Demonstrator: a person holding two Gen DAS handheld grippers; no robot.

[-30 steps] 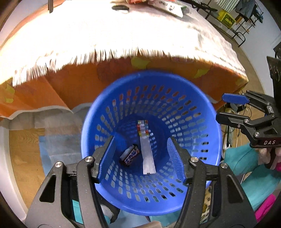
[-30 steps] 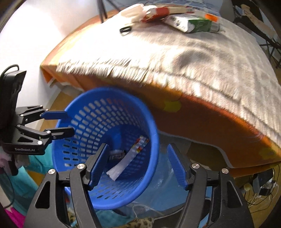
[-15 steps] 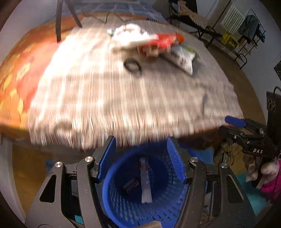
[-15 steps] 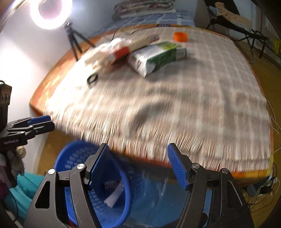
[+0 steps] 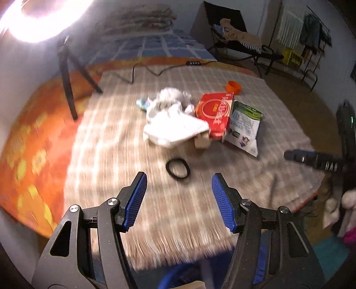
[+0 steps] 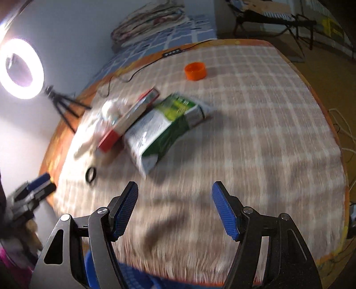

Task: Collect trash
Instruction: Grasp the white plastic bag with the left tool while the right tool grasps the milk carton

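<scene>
Trash lies on the checked cloth (image 5: 111, 155): a white crumpled bag (image 5: 171, 124), a red carton (image 5: 215, 113), a green-and-white snack bag (image 5: 244, 131), an orange cap (image 5: 233, 87) and a black ring (image 5: 178, 169). In the right wrist view I see the snack bag (image 6: 164, 124), the carton (image 6: 131, 115), the cap (image 6: 195, 71) and the ring (image 6: 91, 174). My left gripper (image 5: 179, 200) is open and empty above the near cloth. My right gripper (image 6: 174, 206) is open and empty. The blue basket's rim (image 6: 133, 277) shows below the table edge.
A ring light (image 6: 21, 69) on a tripod (image 5: 69, 89) stands at the table's far left, with a black cable (image 5: 155, 69) across the back. Folded blankets (image 6: 151, 17) lie on a bed behind. Chairs and racks (image 5: 255, 51) stand at the far right.
Both grippers have risen from over the blue basket to above the table. The basket has dropped to the bottom edge of both views. Both grippers stay open.
</scene>
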